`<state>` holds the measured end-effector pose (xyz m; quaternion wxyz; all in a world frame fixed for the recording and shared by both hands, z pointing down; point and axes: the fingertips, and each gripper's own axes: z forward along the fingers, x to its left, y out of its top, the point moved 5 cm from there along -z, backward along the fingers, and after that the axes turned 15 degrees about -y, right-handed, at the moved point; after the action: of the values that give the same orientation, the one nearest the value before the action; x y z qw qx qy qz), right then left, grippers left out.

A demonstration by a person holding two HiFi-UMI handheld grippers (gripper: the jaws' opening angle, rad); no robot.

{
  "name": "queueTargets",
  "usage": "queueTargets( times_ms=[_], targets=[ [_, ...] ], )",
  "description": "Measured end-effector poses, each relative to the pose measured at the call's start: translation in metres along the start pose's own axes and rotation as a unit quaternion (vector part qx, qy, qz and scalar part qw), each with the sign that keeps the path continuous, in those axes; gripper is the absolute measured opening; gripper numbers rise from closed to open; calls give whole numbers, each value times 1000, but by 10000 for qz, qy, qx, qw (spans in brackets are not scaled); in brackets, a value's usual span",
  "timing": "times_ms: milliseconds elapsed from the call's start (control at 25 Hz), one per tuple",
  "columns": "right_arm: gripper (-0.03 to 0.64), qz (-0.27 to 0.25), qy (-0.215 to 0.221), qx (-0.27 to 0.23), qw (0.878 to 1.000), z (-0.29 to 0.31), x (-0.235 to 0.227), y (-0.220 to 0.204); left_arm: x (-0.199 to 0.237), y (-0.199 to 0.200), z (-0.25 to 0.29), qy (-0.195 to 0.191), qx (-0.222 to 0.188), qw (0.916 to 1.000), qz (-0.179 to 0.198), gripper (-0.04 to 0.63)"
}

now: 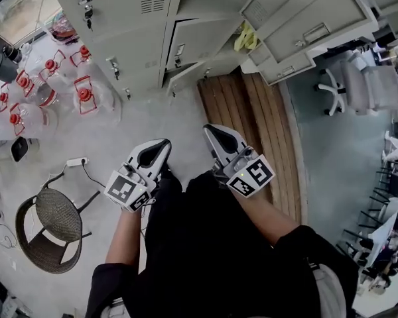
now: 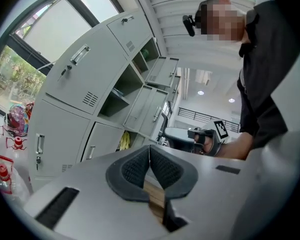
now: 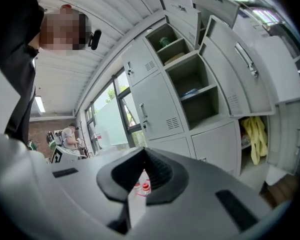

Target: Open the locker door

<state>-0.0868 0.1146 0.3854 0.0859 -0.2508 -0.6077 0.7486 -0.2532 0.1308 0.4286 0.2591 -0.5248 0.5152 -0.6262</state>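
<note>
Head view looks steeply down on a grey locker bank (image 1: 132, 38). Both grippers hang well short of the locker bank, touching none of its doors. The left gripper (image 1: 160, 146) has its jaws pressed together with nothing between them — its own view shows the ribbed pads (image 2: 162, 169) meeting at the tip. The right gripper (image 1: 211, 130) is likewise closed tight and empty, pointing toward the locker bank's lower row.

On the locker bank's left columns each locker door (image 1: 129, 55) is closed, and a key hangs in one lock; which door the task means cannot be told. On the locker bank's right side several doors stand swung open, and a yellow cloth (image 1: 245, 37) hangs in one open compartment there.

Wooden planks (image 1: 252, 124) lie on the floor at the foot of the locker bank, below the open doors. Clear bottles with red caps (image 1: 79, 91) stand just left of the locker bank — beside its closed columns.
</note>
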Motion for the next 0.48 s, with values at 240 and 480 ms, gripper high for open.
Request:
queueTargets(
  times_ms=[240,480],
  targets=[
    [12,20,-265,15,9996,19,-24,14,30,9,26,-236,-59,9997,-29,17],
    [11,109,-313,-101,9994,51,-69,22,58,14,52,-135,9,9999,11,17]
  ],
)
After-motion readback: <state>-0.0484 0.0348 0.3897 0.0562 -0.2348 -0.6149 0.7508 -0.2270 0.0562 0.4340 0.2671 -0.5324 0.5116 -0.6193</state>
